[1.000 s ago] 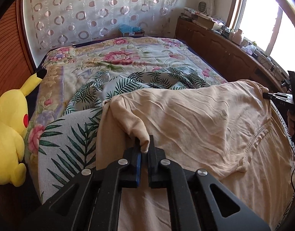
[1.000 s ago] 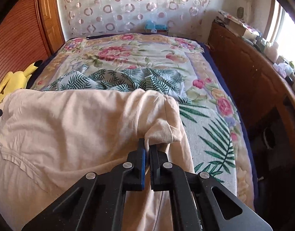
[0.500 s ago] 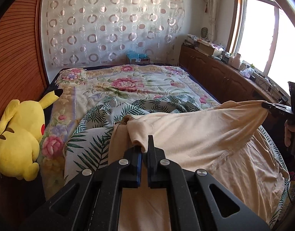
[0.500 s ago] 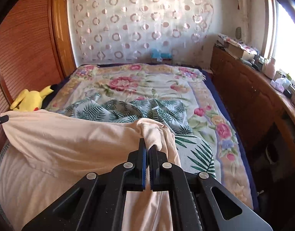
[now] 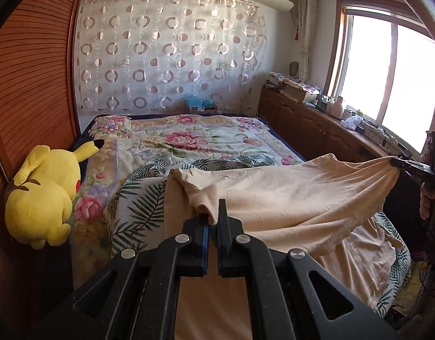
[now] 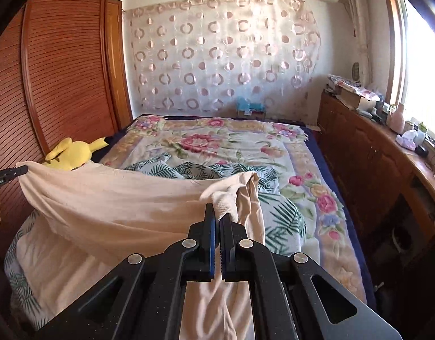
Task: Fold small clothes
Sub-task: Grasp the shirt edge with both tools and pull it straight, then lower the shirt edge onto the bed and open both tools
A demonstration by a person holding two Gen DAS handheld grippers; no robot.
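The left gripper [image 5: 213, 216] was clenched on one corner of a peach garment [image 5: 288, 192], a small bunch of cloth pinched between its pads, and the right gripper [image 6: 219, 218] was clamped the same way on the opposite corner, where a pale ribbed cuff or hem poked out above the jaws. Between the two grippers the garment's upper edge hung raised and fairly taut above the bed [image 5: 189, 138], while its lower part trailed down onto a palm-leaf sheet [image 5: 138, 198] lying at the near end of the bed. A yellow plush toy [image 5: 41, 192] rested at the bed's left edge against the wooden wardrobe doors [image 6: 64, 70], well apart from the garment. In my judgement the step in hand was lifting and spreading the garment before laying it flat to fold. To do that well, both grippers should hold level with each other, keep the top edge stretched without tugging hard enough to slip a corner, and lower the garment onto the bed so the trailing part lands first and smooth, with no crease tucked under.
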